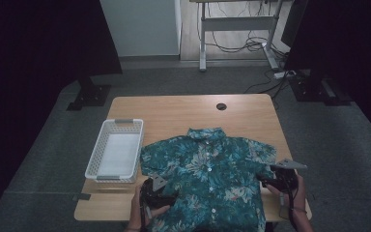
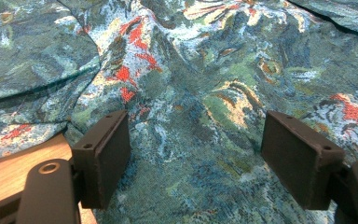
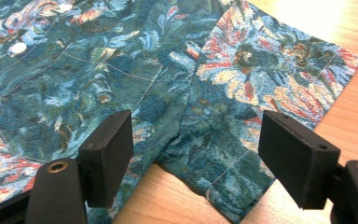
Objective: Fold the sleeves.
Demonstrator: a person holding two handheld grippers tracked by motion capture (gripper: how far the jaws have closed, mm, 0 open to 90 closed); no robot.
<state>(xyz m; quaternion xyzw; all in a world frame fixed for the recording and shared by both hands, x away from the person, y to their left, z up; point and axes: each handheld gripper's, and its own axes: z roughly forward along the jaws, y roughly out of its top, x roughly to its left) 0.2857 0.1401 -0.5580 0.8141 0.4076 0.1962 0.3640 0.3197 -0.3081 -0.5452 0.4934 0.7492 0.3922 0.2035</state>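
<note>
Lying flat and face up on the near half of the wooden table [image 1: 174,108], the short-sleeved shirt [image 1: 207,179] is buttoned, collar pointing away from the person, its lower hem reaching the near edge. It has a blue-green leaf print with red and cream patches. The left gripper [image 2: 193,154] sits at the shirt's lower left side, jaws spread wide over the cloth with nothing pinched; a strip of bare wood shows beside its left jaw. The right gripper [image 3: 193,156] hovers at the right armpit, where the sleeve [image 3: 279,79] meets the body, its jaws likewise spread and straddling the seam without pressing on it. To the left of the shirt, just beside its left sleeve, stands an empty white basket [image 1: 92,164].

The work looks like the start of a fold, with both sides about to be taken up. The risk is an uneven grab: if the right jaws close at the armpit edge they may catch only the sleeve layer or only one thickness, and the fold would skew. The left jaws, over slightly rumpled cloth, could bunch it rather than lift a clean edge. Dragging the shirt leftward might also nudge the basket.
</note>
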